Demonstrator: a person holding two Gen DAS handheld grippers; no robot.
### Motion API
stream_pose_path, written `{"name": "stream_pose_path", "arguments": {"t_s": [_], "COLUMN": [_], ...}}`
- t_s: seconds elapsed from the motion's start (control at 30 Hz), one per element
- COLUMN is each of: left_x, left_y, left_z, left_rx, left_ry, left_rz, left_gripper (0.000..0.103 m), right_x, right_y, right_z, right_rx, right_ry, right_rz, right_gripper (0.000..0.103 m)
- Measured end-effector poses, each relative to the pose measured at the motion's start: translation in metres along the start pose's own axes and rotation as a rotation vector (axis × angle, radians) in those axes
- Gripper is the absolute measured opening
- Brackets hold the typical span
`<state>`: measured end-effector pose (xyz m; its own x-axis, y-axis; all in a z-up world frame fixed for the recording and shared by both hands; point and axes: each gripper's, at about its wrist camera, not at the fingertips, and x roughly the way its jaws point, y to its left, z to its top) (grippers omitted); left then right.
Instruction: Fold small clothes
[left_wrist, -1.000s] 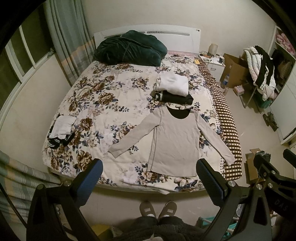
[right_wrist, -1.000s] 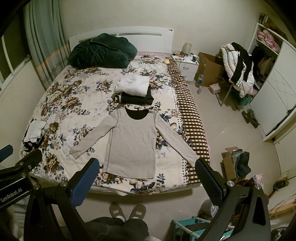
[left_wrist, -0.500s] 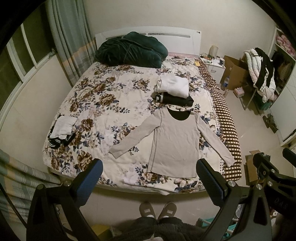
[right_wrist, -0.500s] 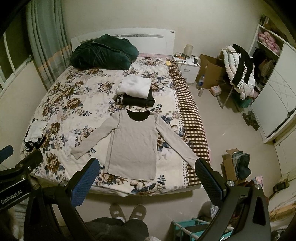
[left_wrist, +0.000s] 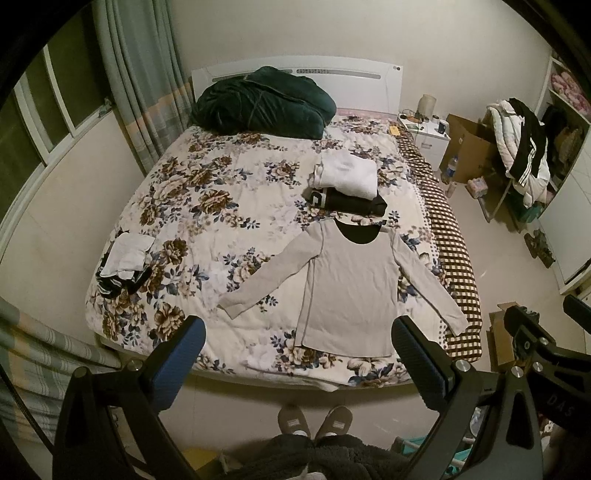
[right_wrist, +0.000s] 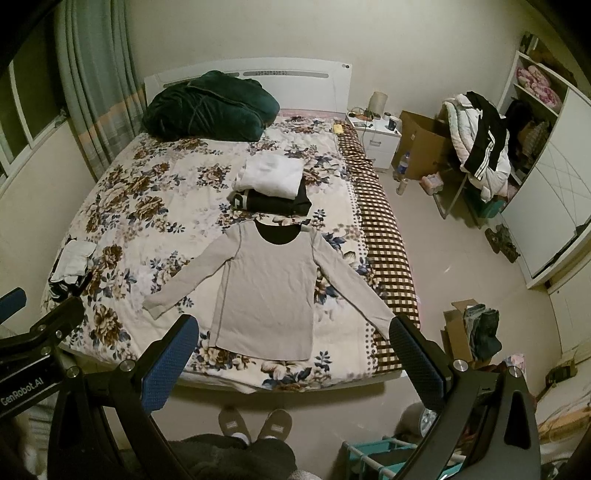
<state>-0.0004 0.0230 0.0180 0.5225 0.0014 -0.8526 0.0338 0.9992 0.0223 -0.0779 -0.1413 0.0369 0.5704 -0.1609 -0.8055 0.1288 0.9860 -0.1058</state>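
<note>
The bed (left_wrist: 229, 206) is the largest thing, and its near edge is partly covered in both views by the gripper fingers, so the foot of the mattress cannot be seen fully. The person is cut off too: only the two slippers (left_wrist: 314, 424) and a dark lap show, below the bed's near edge.

The long-sleeved beige shirt (left_wrist: 351, 291) lies flat on the bed near that near edge, with both sleeves spread out to the sides. Its right cuff is partly hidden behind a finger in the right wrist view (right_wrist: 269, 288), while the left wrist view shows the cuff whole. Just beyond the collar stands a folded stack (left_wrist: 347, 184), a white piece on a black one; what garments these are cannot be told. At the bed's left edge lies a small pile of clothes (left_wrist: 125, 258), too crumpled to make out.

The left gripper (left_wrist: 295, 362) hangs above the floor in front of the bed, its jaws spread wide and holding nothing. The right gripper (right_wrist: 291, 358) is the same, jaws wide apart and empty.

The right wrist view shows more of the floor right of the bed: a white wardrobe (right_wrist: 546, 206) and a small cardboard box with clothes (right_wrist: 476, 328). The left wrist view shows more of the window (left_wrist: 48, 122) left of the bed. A dark green blanket (left_wrist: 262, 103) lies at the headboard, and a chair heaped with jackets (right_wrist: 480, 147) stands to the right of the bed.
</note>
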Motion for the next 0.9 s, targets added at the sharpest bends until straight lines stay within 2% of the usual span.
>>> {"name": "stream_pose_path", "arguments": {"t_s": [0.57,0.73,0.77,0.9], "left_x": [-0.001,-0.003,-0.003,-0.004], "left_y": [0.001,0.002,0.001,0.003], "left_z": [-0.003,-0.001,-0.002,-0.002], "left_rx": [-0.002,-0.004,-0.003,-0.005], "left_ry": [-0.005,-0.004,-0.005,-0.005], "left_rz": [-0.001,-0.002,-0.001,-0.002], "left_gripper": [0.103,0.103,0.103,0.103], "right_x": [-0.001,-0.001,0.001,0.012], "right_y": [0.001,0.008,0.019,0.024], "right_z": [-0.001,-0.003,0.009,0.009], "right_rx": [0.001,0.000,0.001,0.010], "right_ry": [0.002,0.018,0.021,0.024], "right_rz": [0.003,0.008,0.009,0.005], "right_gripper": [0.103,0.103,0.103,0.103]}}
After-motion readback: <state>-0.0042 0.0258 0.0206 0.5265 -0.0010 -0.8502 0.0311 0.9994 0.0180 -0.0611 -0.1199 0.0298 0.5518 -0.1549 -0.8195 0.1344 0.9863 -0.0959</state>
